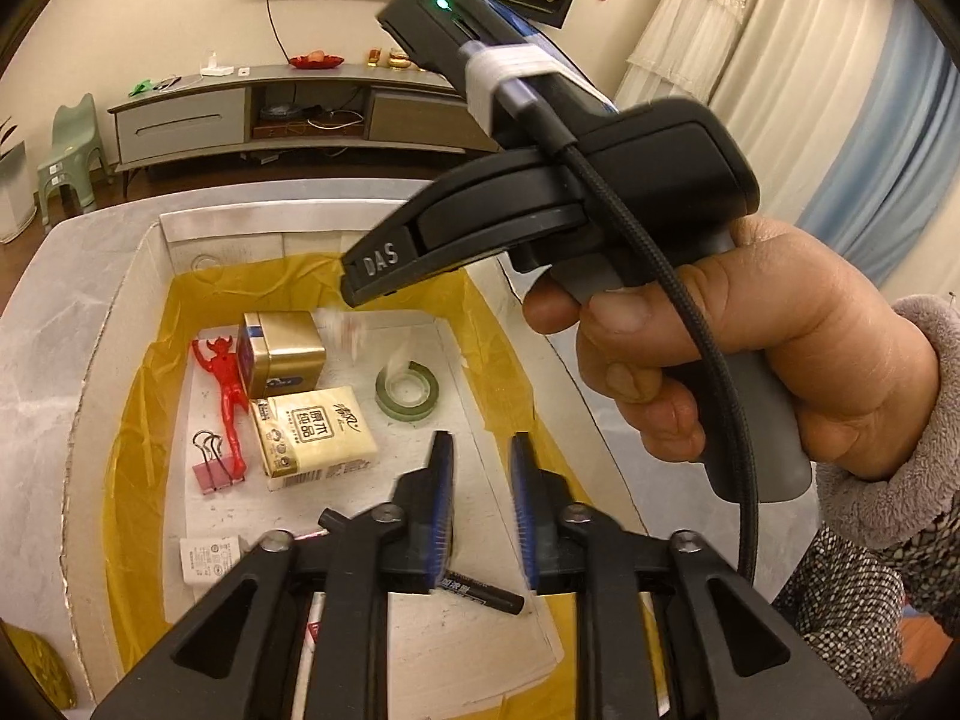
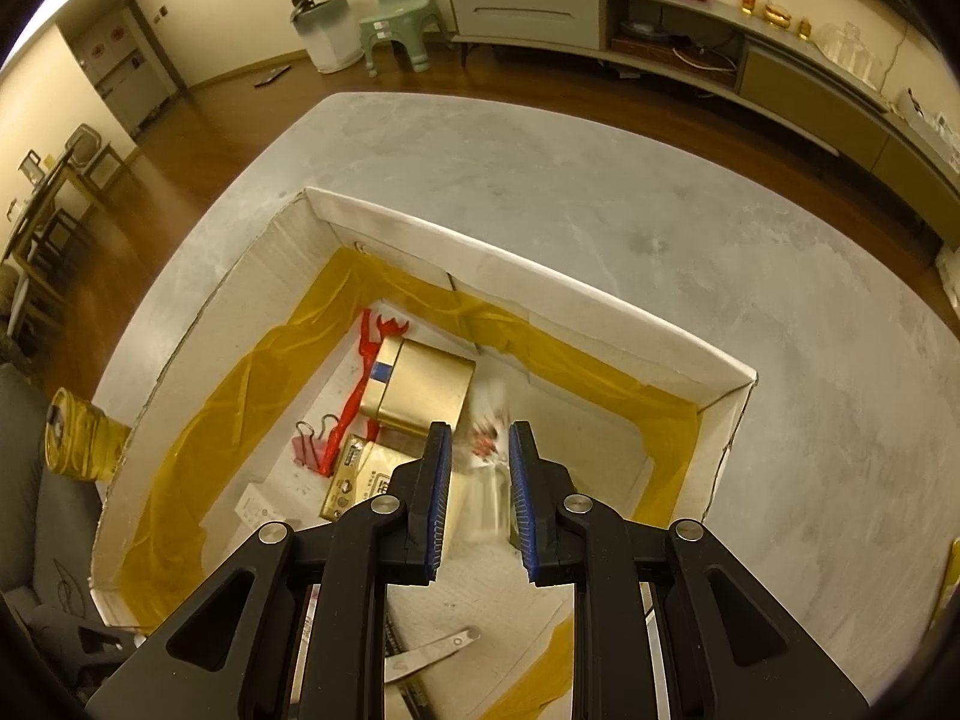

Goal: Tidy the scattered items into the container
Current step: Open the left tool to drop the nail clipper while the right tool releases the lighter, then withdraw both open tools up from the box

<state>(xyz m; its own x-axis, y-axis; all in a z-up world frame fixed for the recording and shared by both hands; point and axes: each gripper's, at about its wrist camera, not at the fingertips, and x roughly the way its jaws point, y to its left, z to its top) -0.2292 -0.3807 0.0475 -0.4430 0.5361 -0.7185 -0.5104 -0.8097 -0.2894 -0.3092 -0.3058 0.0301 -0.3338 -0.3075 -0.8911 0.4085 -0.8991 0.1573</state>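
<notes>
Yellow-lined box (image 2: 540, 282) on the desk (image 2: 720, 228) already holds the tin (image 2: 426, 390), tissues (image 1: 318, 429), tape (image 1: 408, 390) and red figure (image 1: 225, 384). Right claw (image 2: 480, 492) is spread apart over a blurry clear packet (image 2: 489, 450), apparently dropping in. Left claw (image 1: 480, 510) is apart too, empty. I'd lift straight up, clear of the tin.

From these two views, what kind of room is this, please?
Most likely a home living room: a low TV cabinet stands along the wall, a child's green chair is on the wooden floor, and long curtains hang at the side.
</notes>
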